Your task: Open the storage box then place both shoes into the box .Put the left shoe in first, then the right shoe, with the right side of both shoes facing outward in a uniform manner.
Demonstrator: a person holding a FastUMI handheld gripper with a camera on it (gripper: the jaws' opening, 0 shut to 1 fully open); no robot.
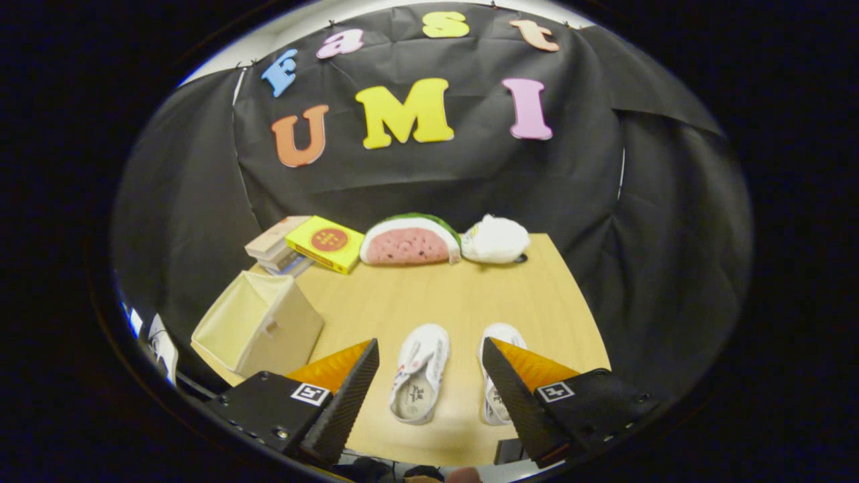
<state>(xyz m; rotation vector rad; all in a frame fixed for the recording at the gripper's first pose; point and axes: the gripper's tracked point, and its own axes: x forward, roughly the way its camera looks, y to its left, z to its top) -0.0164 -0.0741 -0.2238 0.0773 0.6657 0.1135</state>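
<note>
Gripper view: the gripper (429, 362) is spread wide above the desk (402, 295), holding nothing. One white shoe (420, 373) lies between the fingers; the second shoe (495, 376) is partly hidden by the right finger. The cream storage box (258, 323) sits beyond the left finger. At the far desk edge: stacked books (278, 248), a yellow box (327, 243), a watermelon plush (409, 241), a white plush (495, 239).

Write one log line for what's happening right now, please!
gripper: open, above table | left shoe: between fingers, untouched | right shoe: beside it | storage box: left, not yet opened
</note>
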